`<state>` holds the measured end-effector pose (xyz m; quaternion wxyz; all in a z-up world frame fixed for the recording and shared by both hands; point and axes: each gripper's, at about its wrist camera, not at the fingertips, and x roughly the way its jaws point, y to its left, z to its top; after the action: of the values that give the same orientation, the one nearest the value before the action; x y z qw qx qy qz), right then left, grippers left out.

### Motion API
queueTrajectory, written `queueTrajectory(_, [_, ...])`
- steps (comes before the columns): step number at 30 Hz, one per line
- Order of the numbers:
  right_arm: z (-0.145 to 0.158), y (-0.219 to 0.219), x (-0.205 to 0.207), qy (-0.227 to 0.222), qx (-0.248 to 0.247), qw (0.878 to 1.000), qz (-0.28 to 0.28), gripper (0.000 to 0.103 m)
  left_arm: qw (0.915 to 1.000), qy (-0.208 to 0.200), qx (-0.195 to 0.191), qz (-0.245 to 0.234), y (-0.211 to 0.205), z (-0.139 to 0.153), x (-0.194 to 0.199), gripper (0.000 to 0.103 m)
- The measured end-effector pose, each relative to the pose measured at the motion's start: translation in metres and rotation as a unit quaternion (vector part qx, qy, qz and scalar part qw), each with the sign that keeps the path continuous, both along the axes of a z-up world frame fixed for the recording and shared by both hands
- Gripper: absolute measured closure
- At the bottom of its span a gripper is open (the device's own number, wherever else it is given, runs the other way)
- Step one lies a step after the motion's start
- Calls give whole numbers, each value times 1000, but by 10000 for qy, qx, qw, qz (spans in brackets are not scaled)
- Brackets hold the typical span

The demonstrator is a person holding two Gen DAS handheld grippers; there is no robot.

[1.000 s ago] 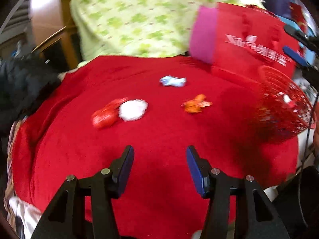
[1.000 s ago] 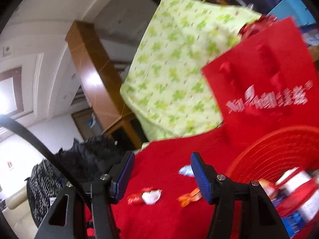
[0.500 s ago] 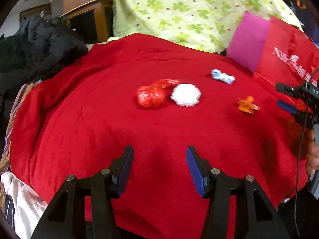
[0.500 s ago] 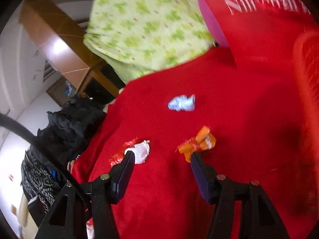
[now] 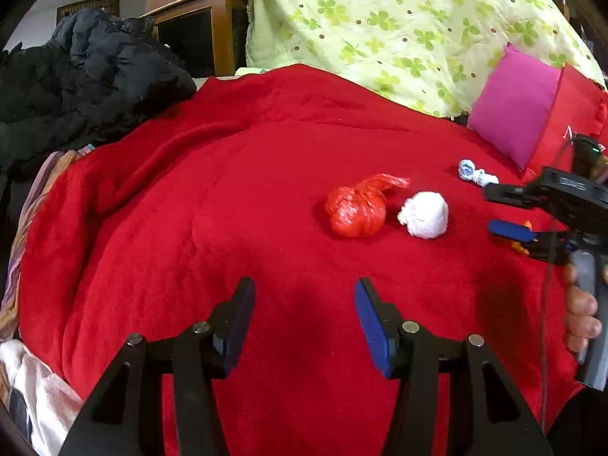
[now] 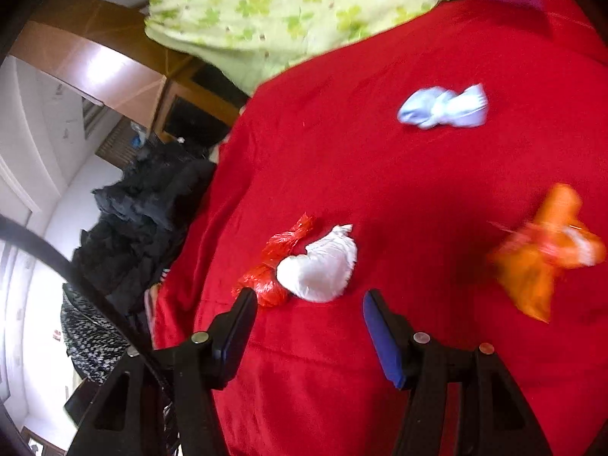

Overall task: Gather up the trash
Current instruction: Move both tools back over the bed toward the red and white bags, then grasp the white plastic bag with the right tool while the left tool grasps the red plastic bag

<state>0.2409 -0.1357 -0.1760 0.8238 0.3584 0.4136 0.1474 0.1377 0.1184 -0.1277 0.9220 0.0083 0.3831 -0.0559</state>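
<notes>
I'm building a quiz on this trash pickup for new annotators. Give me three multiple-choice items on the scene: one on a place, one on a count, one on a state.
1. Where does the white paper wad lie?
A. beside the red plastic wad
B. on the black jacket
C. on the pink cushion

2. How many pieces of trash lie on the red blanket?
A. two
B. four
C. six

3. How is the right gripper?
A. shut on a wrapper
B. open and empty
C. shut and empty

Key:
1 A: the white paper wad sits against the red plastic wad.
2 B: those two, the blue-white wrapper and the orange wrapper lie on the red blanket.
3 B: the right gripper has its fingers apart with nothing between them; the left gripper is the same.
</notes>
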Motion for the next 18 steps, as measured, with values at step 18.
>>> queueTrajectory(18, [-9, 18, 29, 19, -744, 9970, -203, 55, 9963, 335, -687, -392, -27, -24, 86, 34])
